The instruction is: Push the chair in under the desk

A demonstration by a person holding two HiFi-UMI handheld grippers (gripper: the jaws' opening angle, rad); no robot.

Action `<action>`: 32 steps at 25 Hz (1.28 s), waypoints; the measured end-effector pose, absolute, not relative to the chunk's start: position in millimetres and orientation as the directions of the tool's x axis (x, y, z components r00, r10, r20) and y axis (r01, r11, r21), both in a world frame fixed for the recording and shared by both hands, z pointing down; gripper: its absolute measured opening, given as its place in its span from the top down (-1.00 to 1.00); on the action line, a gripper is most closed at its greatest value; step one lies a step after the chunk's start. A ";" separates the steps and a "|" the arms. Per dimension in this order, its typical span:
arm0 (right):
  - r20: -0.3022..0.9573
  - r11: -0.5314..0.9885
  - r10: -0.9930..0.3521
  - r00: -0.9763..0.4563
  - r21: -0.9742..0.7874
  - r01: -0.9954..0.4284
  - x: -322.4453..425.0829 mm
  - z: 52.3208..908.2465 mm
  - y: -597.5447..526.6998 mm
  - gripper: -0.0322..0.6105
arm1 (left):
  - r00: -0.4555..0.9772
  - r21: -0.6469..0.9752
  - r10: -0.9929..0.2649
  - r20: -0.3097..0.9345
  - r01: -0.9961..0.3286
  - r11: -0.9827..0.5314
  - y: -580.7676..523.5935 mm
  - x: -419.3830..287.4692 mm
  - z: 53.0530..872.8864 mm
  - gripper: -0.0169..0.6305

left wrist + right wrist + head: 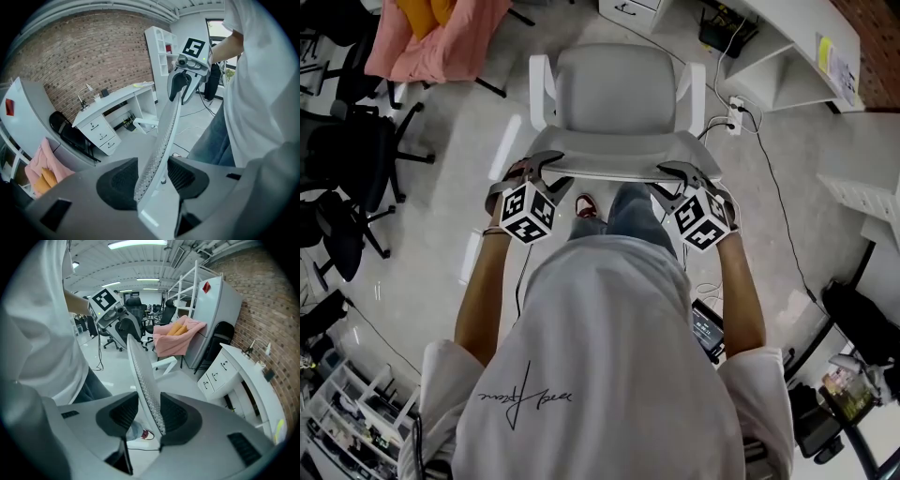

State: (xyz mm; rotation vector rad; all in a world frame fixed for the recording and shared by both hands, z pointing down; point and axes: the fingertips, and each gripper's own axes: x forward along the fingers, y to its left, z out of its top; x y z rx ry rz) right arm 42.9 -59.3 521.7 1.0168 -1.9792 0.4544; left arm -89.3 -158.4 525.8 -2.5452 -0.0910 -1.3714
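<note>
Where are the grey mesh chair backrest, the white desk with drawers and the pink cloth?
grey mesh chair backrest (pixel 614 155), head view, middle of its upper band.
white desk with drawers (pixel 115 102), left gripper view, the desktop.
pink cloth (pixel 171 345), right gripper view, its hanging front.

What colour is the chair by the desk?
The chair is light grey, with white armrests. The head view shows it best.
</note>
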 end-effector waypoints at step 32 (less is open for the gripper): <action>0.785 0.452 -0.599 -0.157 0.170 -0.876 123.7 523.5 -39.3 0.39 | 0.561 -0.186 0.032 0.827 0.327 -0.927 -161.8 11.0 527.5 0.32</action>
